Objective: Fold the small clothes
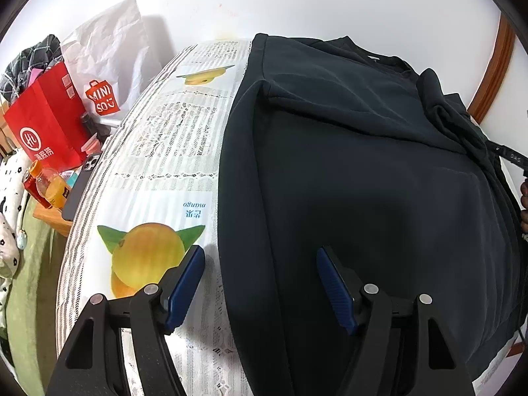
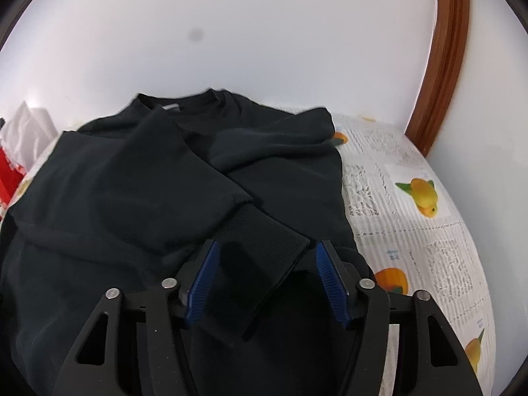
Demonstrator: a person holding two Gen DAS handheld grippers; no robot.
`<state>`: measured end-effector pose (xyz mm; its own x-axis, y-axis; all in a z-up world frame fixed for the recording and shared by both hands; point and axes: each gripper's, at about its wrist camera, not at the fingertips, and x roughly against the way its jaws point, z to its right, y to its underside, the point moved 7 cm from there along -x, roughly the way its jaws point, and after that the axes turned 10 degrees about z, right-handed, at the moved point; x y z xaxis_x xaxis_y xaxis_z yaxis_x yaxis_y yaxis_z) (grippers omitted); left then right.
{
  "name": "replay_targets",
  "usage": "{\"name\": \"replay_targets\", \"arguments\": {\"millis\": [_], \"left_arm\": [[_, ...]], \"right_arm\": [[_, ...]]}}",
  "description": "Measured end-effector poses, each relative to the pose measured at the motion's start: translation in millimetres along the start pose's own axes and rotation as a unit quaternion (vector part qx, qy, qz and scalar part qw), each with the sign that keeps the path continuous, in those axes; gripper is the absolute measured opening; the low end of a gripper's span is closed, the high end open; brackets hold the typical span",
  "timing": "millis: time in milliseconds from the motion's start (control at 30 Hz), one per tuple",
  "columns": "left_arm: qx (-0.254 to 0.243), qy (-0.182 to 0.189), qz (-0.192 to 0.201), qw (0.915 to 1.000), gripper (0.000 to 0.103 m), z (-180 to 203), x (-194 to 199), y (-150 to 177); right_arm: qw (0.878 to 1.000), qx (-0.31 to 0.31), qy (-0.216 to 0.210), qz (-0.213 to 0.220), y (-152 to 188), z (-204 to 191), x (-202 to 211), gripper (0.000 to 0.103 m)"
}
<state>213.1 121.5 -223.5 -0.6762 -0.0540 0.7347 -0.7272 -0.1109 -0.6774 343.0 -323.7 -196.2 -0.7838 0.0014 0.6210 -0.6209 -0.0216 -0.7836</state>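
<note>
A black sweatshirt [image 1: 363, 171] lies flat on the mango-print tablecloth [image 1: 165, 171]. It also shows in the right wrist view [image 2: 132, 178], with one sleeve folded across the body and its ribbed cuff [image 2: 264, 250] lying between the blue pads. My left gripper [image 1: 260, 257] is open over the sweatshirt's left side edge, holding nothing. My right gripper [image 2: 265, 250] is open just above the cuff, not closed on it.
Left of the table stand a red paper bag [image 1: 43, 125], a white Miniso bag [image 1: 105, 66], an orange drink bottle [image 1: 49, 188] and a phone [image 1: 79, 188]. A white wall and a brown wooden frame [image 2: 442, 66] lie behind. The tablecloth [image 2: 412, 224] is bare to the right.
</note>
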Motion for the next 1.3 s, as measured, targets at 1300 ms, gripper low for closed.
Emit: {"name": "replay_targets", "arguments": {"millis": [1300], "left_arm": [[0.008,0.042,0.058,0.9974,0.068,-15.0,6.8,-52.9]], "right_arm": [[0.983,0.054,-0.170,0.052,-87.4,-175.3,31.0,0.045]]}}
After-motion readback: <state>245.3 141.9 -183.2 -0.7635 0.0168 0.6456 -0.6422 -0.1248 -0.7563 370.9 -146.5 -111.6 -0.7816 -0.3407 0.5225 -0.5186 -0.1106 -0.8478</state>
